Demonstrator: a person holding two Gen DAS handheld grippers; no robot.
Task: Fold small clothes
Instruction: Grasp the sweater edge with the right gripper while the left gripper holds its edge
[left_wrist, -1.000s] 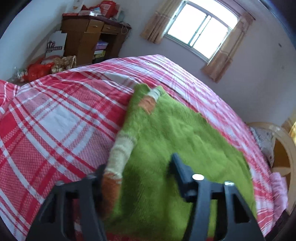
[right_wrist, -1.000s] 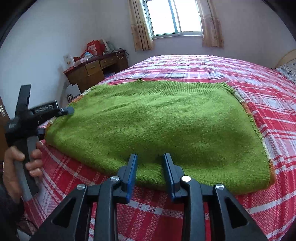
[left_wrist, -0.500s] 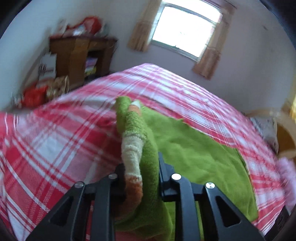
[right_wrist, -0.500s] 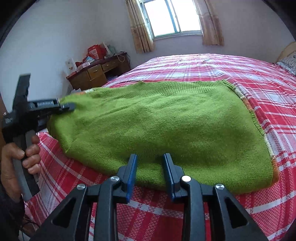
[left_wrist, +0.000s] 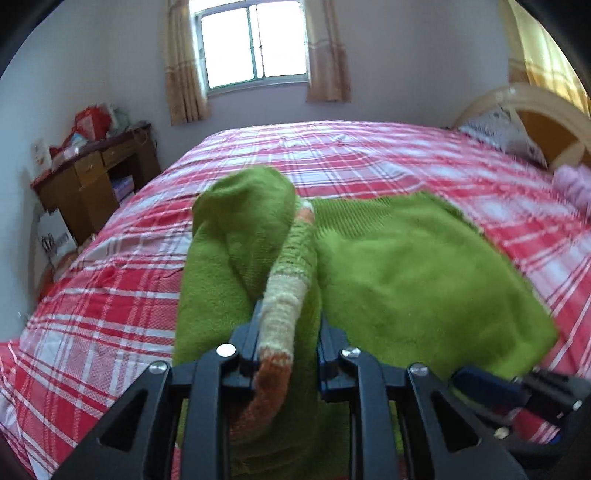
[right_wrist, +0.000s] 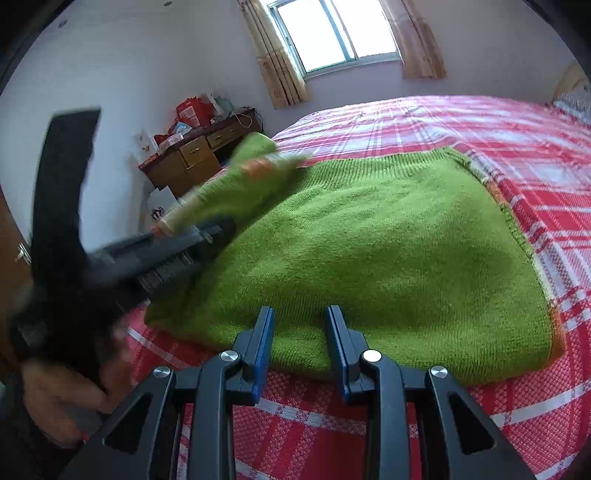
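We clamp the left gripper (left_wrist: 286, 332) on the green sweater (left_wrist: 406, 266)'s striped cuff—carry it across, flat—while the right gripper (right_wrist: 300, 332) sits apart, empty, at the hem.

Both cameras sit just behind their own fingers, angled down across the bed (left_wrist: 110, 295) toward the far window (left_wrist: 255, 44). The left wrist view rides close over the green sweater (left_wrist: 406, 266), looking straight at the window. The right wrist view sits low at the bed's near edge, tilted, catching the left gripper (right_wrist: 207, 236) at its left. Both share the sweater, window and wooden desk (right_wrist: 192, 155).
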